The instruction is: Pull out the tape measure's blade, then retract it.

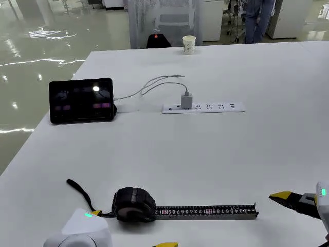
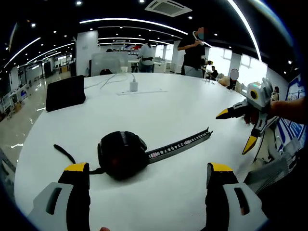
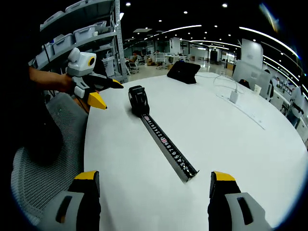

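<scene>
A black tape measure [image 1: 133,204] lies on the white table [image 1: 205,149] near its front edge. Its blade [image 1: 205,211] is drawn out flat to the right, with the end hook [image 1: 254,210] resting on the table. A black wrist strap [image 1: 78,188] trails off to the left. My left gripper [image 2: 148,168] is open just short of the case [image 2: 122,154], not touching it. My right gripper [image 3: 154,175] is open too, a little back from the blade's end [image 3: 189,173]. One of its yellow-tipped fingers [image 1: 286,197] reaches in from the right edge of the head view.
A dark tablet [image 1: 81,100] stands at the back left, cabled to a charger in a white power strip [image 1: 203,107]. A paper cup [image 1: 188,45] sits at the far edge. People stand beyond the table [image 2: 192,48]. A mesh chair [image 3: 43,163] is beside the table.
</scene>
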